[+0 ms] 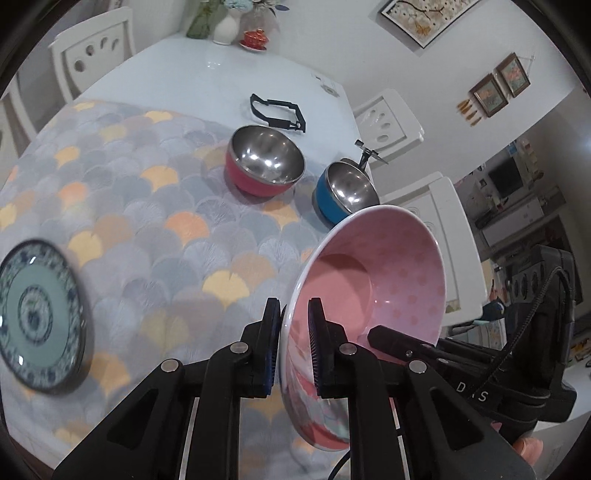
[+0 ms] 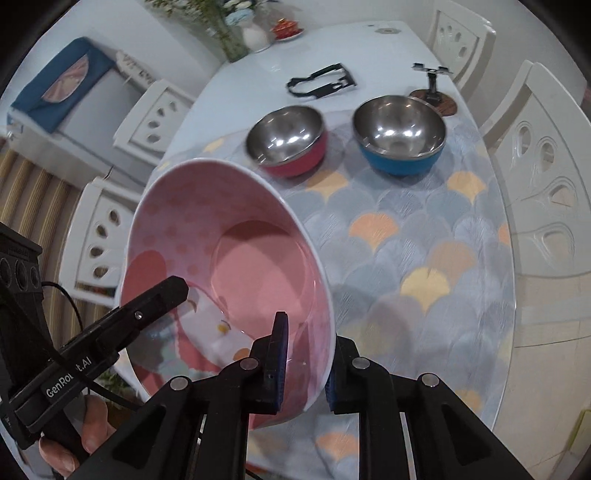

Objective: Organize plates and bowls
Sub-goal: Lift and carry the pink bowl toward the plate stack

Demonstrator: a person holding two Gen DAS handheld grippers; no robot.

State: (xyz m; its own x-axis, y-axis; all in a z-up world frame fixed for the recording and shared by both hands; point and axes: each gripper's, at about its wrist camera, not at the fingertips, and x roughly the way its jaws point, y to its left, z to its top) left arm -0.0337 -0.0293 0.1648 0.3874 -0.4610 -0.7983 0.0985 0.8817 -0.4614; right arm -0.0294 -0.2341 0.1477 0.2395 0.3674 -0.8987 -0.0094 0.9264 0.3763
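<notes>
Pink bowl (image 1: 373, 273) empty, tilted, rim clamped by left gripper (image 1: 293, 343) and right gripper (image 2: 306, 365).

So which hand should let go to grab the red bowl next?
Probably the left gripper. Both hold the pink bowl, but the red bowl sits more on its side, with the blue bowl nearer the right gripper.

White glossy counter (image 1: 229, 79), part covered by a scallop-patterned cloth (image 1: 147, 221) in grey, orange, yellow. White cut-out chairs (image 2: 546, 177) around the counter. Framed pictures (image 1: 428, 18) on white wall beyond. Striped floor covering (image 2: 33, 192) beside the chairs.
</notes>
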